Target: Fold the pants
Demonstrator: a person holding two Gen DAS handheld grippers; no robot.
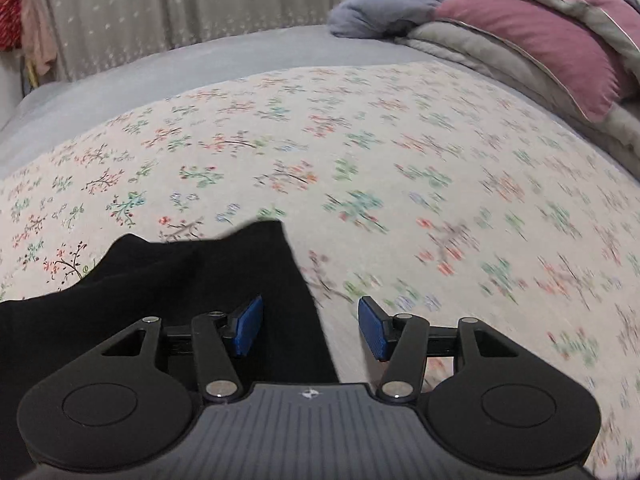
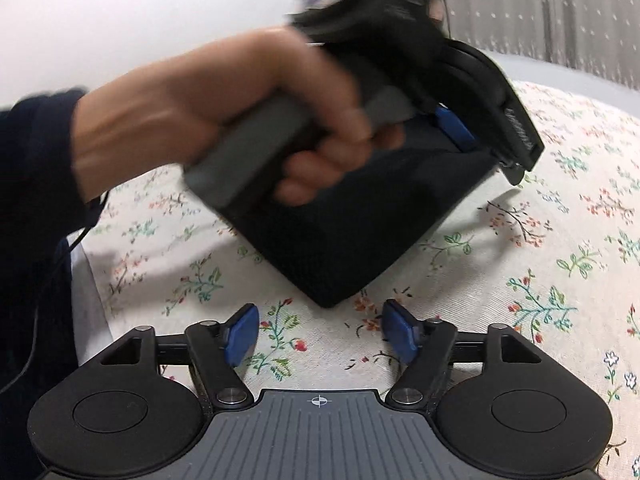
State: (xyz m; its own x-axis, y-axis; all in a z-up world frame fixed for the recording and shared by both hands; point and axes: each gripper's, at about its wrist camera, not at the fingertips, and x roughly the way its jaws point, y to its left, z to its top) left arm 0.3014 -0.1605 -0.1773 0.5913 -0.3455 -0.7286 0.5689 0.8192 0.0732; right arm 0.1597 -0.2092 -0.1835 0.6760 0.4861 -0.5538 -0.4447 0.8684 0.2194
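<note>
Pants: the black pants [image 2: 360,232] are folded into a small bundle on the flowery bed sheet [image 2: 540,264], at 12 o'clock from the right gripper's fingers.
Left gripper: the left gripper [image 1: 310,326] has its blue fingers spread apart. Nothing is pinched. A black edge of the pants [image 1: 192,280] lies under it, toward 9 o'clock.
Right gripper: the right gripper [image 2: 320,332] is spread wide over the sheet, holding nothing.
Hand: a bare hand [image 2: 224,120] grips the left gripper's handle above the bundle.
Far side: a pink pillow [image 1: 560,40] sits at 1 o'clock.
</note>
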